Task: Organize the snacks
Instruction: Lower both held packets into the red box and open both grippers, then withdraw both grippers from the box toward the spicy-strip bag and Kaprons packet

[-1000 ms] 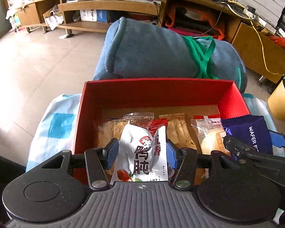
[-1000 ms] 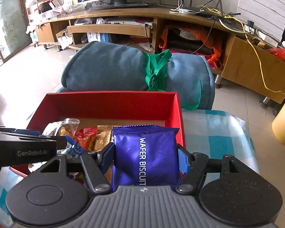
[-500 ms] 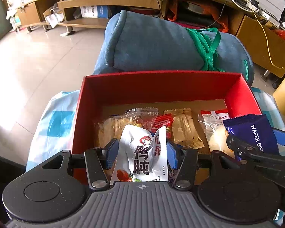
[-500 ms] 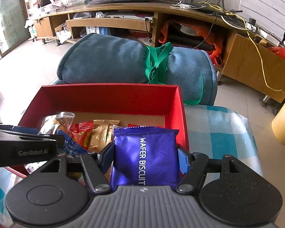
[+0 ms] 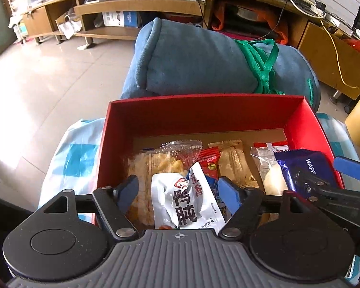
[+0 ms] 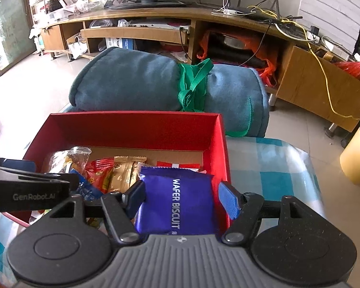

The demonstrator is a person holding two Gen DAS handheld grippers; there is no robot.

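Observation:
A red box (image 5: 204, 115) holds several snack packs; it also shows in the right wrist view (image 6: 132, 127). My left gripper (image 5: 177, 189) is open over the box's near left part, its fingers apart from a white snack pouch (image 5: 184, 204) lying between them. My right gripper (image 6: 182, 194) is open over the box's near right corner, with a purple wafer biscuit pack (image 6: 177, 204) loose between its fingers. That pack (image 5: 304, 165) and the right gripper's fingers (image 5: 352, 168) show at the right of the left wrist view.
A rolled blue blanket (image 6: 156, 84) tied with a green strap lies just behind the box. The box stands on a blue-and-white checked cloth (image 6: 271, 168). A wooden TV bench (image 6: 180, 21) with cables is further back. A yellow bin (image 6: 357, 158) stands at the right.
Both grippers have opened: the left has let go of the white pouch and the right of the wafer biscuit pack. Both packs now rest lower in the box.

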